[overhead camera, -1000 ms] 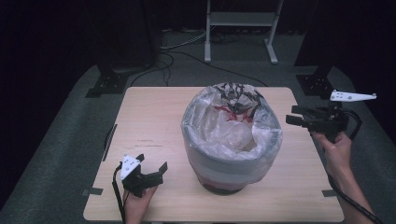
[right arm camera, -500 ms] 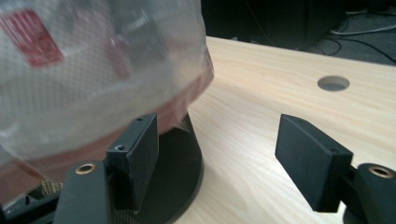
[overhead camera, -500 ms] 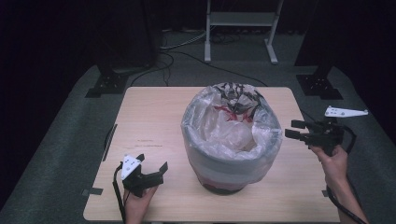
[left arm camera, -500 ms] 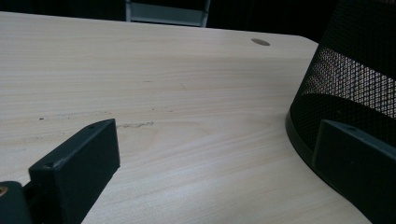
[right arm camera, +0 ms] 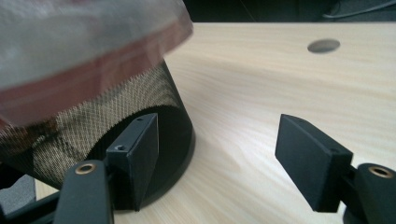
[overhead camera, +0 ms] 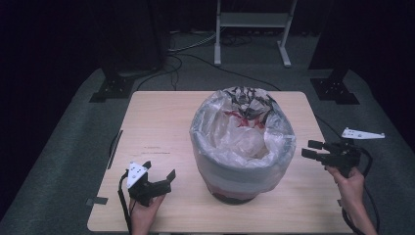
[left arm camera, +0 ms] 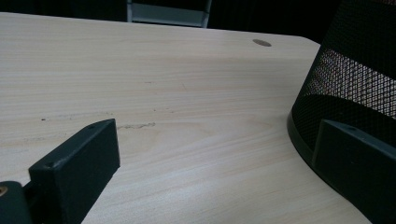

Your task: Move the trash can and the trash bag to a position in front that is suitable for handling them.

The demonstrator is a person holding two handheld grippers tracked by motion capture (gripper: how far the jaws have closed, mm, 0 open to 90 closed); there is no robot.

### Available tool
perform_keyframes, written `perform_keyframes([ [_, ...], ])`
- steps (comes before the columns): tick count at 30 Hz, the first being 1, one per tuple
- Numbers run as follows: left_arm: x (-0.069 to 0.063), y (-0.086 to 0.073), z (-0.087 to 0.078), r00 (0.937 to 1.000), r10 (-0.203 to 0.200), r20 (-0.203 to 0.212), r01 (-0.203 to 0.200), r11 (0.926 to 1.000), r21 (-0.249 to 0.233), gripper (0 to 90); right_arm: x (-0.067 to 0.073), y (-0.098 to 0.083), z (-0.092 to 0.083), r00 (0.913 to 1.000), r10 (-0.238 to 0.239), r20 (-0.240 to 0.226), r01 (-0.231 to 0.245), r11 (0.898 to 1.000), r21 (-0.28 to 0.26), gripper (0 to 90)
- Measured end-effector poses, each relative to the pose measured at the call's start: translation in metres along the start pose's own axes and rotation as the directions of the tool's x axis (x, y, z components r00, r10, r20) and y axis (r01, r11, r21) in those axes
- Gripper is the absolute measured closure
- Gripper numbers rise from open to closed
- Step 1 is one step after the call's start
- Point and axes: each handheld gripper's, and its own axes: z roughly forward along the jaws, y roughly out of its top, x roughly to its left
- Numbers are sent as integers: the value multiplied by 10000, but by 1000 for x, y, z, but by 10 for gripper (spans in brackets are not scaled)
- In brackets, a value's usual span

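Note:
A black mesh bin [overhead camera: 230, 188] lined with a clear plastic bag [overhead camera: 244, 142] stands at the middle of the wooden table [overhead camera: 156, 122]. The bag's rim folds over the outside and bears red and black print at the back. My left gripper [overhead camera: 159, 170] rests on the table front left of the bin, open and empty; in its own view the left gripper [left arm camera: 215, 154] has the mesh wall [left arm camera: 355, 79] at its right jaw. My right gripper [overhead camera: 307, 149] hovers right of the bin, pointing at it, open. In its own view the right gripper [right arm camera: 219, 149] frames bare table beside the bin's base [right arm camera: 93, 126] under the bag's edge [right arm camera: 84, 42].
A round cable hole [right arm camera: 323, 45] lies in the table top beyond the right gripper. Dark stand feet [overhead camera: 333, 90] and a metal frame [overhead camera: 249, 22] stand on the floor behind the table, with cables [overhead camera: 195, 54] running between them.
My right gripper has come down beside the bin, from rim height towards the table, jaws unchanged. The left gripper has stayed put.

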Motion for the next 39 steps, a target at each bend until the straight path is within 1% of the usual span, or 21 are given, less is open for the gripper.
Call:
perform_keyframes([
  [5, 0, 0, 1, 10000, -47, -5, 47, 10000, 3, 0, -3, -18, -2, 9996, 212, 188, -214, 9997, 76, 294],
  [9, 0, 0, 0, 10000, -74, -32, 74, 10000, -21, 0, -4, -29, -4, 9991, 183, 392, -191, 9996, 200, 294],
  [15, 0, 1, -1, 10000, -40, -45, 40, 10000, -38, 0, -5, -45, -7, 9977, 293, 611, -308, 9992, 243, 294],
  [17, 0, 1, -1, 10000, -35, -52, 35, 10000, -47, 0, -6, -50, -8, 9971, 285, 708, -300, 9994, 197, 294],
  [19, 0, 0, -1, 10000, -61, -58, 60, 10000, -33, 0, -7, -54, -10, 9965, 406, 724, -417, 9990, 140, 293],
  [21, 0, 0, -1, 10000, -65, -63, 65, 10000, -18, 0, -8, -60, -13, 9959, 534, 731, -531, 9986, -59, 293],
  [24, 0, 0, -1, 10000, -9, -75, 9, 10000, -26, 0, -9, -65, -16, 9949, 625, 795, -615, 9980, -148, 293],
  [28, 2, -2, -3, 10000, -4, -99, 5, 10000, 23, 0, -10, -69, -19, 9944, 680, 804, -664, 9975, -225, 293],
  [31, 3, 0, -5, 9999, 86, -68, -86, 10000, -32, 0, -9, -70, -20, 9945, 670, 806, -650, 9975, -280, 293],
  [34, 4, 0, -6, 10000, -22, -55, 22, 10000, -94, 0, -8, -71, -20, 9941, 655, 863, -631, 9975, -305, 293],
  [39, 4, 0, -8, 9999, 30, -110, -31, 10000, -80, 0, -6, -71, -17, 9948, 458, 913, -438, 9987, -242, 293],
])
